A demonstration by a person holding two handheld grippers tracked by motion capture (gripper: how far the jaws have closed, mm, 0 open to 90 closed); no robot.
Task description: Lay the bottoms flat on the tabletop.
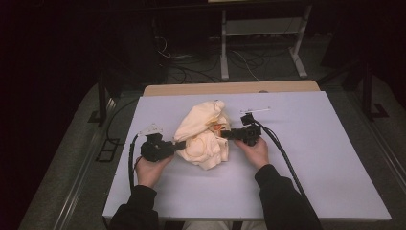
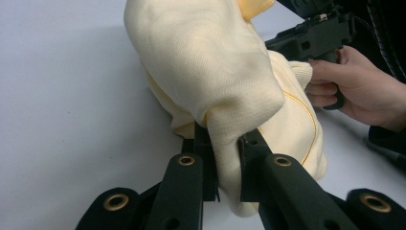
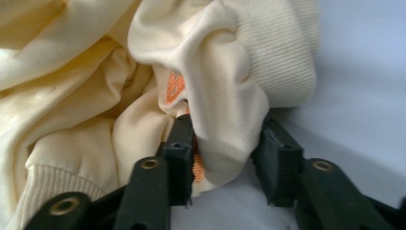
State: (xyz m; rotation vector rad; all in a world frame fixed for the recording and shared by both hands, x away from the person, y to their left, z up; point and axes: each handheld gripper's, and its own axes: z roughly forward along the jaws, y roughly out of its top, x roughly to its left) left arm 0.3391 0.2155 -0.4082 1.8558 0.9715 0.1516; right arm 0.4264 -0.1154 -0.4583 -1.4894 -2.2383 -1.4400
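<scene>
A crumpled pale yellow garment [image 1: 203, 132] with ribbed cuffs and an orange mark lies mid-table. My left gripper [image 1: 179, 145] reaches it from the left. In the left gripper view my left gripper [image 2: 225, 139] is shut on a hanging fold of the garment [image 2: 215, 62]. My right gripper [image 1: 225, 135] comes in from the right. In the right gripper view a thick fold of the garment [image 3: 225, 96] next to a ribbed cuff fills the gap of my right gripper [image 3: 226, 123], and both pads touch it. The left gripper view also has the right gripper [image 2: 311, 38] and its hand [image 2: 354, 81] behind the cloth.
The table [image 1: 311, 158] has a white top with a wooden strip [image 1: 230, 88] along its far edge. A thin pale strip [image 1: 256, 110] lies just beyond the right gripper. Behind the table, cables [image 1: 191, 67] and a white metal stand [image 1: 261, 43] sit on the dark floor.
</scene>
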